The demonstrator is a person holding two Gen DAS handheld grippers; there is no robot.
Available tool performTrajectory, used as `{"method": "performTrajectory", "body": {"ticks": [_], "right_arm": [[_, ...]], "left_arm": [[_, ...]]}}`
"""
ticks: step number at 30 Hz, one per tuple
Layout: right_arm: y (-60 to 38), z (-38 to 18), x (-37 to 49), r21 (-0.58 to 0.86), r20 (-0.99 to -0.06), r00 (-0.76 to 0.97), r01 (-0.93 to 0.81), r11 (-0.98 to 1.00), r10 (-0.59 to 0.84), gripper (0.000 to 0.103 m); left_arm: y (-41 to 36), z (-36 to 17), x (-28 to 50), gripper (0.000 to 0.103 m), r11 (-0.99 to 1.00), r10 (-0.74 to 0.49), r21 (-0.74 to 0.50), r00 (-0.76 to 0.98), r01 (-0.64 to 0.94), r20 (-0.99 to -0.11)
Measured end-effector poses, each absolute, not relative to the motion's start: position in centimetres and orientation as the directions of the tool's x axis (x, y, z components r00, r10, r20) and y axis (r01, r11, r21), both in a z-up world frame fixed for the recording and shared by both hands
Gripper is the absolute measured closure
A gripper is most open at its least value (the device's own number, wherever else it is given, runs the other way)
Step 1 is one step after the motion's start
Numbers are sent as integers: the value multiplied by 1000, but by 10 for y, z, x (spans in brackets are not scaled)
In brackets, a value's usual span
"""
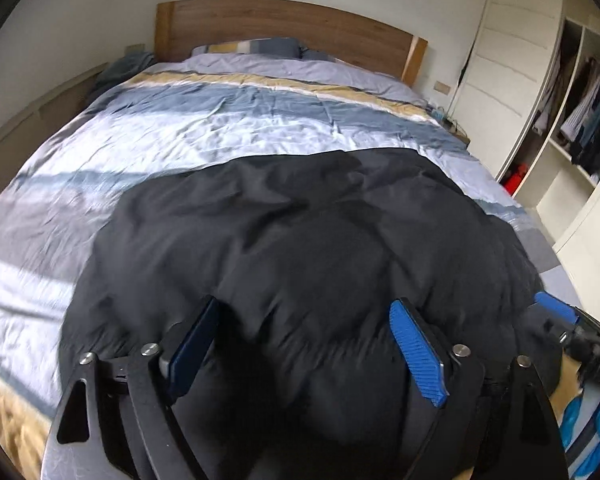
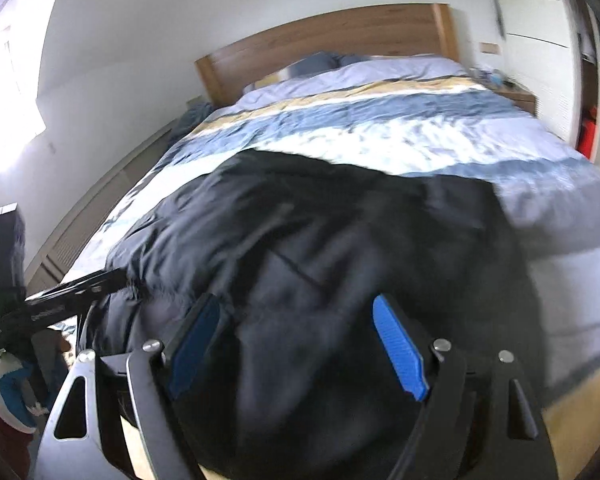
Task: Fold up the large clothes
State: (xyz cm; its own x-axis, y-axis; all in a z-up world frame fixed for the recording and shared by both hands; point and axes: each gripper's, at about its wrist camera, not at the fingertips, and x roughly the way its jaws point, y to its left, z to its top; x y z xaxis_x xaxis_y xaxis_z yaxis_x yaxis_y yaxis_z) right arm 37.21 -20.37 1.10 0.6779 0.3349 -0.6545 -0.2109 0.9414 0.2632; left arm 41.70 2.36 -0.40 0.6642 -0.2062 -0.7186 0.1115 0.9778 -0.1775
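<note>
Big bed w/ striped blue, white and tan duvet (image 1: 228,120) fills the room – wooden headboard (image 1: 284,28) at the far end, white wardrobe w/ open shelves (image 1: 512,64) along its right side. Plenty of bare duvet beyond and left of the puffy black quilted jacket (image 1: 300,248), which lies spread over the near end, its far edge running across mid-bed and its right edge close to the bed's side. Left gripper (image 1: 304,320) above the jacket's near part, blue pads wide apart, nothing pinched. Right gripper (image 2: 296,316) – same, spread wide over black fabric, frame blurred.
</note>
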Motion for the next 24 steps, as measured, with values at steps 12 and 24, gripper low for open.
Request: {"method": "performTrajectory", "body": {"ticks": [12,24], "right_arm": [[-197,-32,501,267,-715,642,-113,957,275,24],[-293,-48,495,341,-705,643,-66,938,301,24]], "left_arm": [[4,-35,543,9,991,-130,-126,610,50,-781],[108,-48,549,9,962,-141,-248,565,-116,-813]]}}
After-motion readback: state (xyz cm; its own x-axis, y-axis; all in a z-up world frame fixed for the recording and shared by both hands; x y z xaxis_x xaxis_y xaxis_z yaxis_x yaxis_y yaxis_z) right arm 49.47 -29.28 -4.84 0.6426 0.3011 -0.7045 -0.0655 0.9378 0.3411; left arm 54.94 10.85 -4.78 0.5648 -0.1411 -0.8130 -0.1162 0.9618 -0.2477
